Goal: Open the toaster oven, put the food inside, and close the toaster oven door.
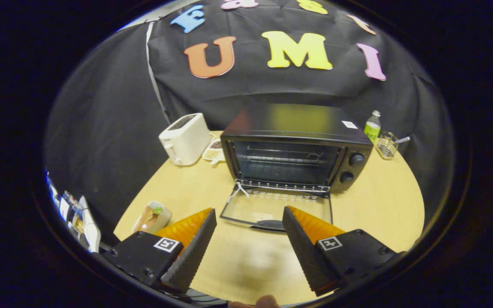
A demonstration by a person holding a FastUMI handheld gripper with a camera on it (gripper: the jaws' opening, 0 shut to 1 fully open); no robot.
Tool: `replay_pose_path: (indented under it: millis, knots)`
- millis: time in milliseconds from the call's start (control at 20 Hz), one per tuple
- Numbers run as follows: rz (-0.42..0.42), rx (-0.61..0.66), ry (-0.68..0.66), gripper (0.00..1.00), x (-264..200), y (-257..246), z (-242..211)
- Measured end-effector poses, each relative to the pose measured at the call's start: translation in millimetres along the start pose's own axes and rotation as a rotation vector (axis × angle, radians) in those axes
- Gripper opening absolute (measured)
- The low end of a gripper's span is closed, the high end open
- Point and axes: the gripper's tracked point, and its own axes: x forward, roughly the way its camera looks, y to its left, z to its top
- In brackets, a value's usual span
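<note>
The claw (248, 222) hangs wide open, holding nothing, near the oven (295, 147) with its door (276, 207) down. The food (152, 217) (left, near the surface (383, 205) edge) could slide off if nudged sideways.

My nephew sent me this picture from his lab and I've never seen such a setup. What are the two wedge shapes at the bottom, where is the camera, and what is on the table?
The wedges are the two fingers of hand-held tongs; a person carries them, and the camera rides on them, looking forward. The fingers are apart and hold nothing. Just beyond them on the round wooden table stands a black toaster oven, its glass door folded down open. Beside the left finger lies the food, a sandwich. Further back are a white toaster, a small green bottle and a wire basket.
</note>
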Motion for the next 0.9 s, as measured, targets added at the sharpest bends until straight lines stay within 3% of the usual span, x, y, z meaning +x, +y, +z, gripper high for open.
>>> replay_pose_path:
  millis: [400,900]
  knots:
    - [0.19,-0.017,0.09,1.0,27,85,-14]
    - [0.425,0.238,0.425,0.98,81,201,-81]
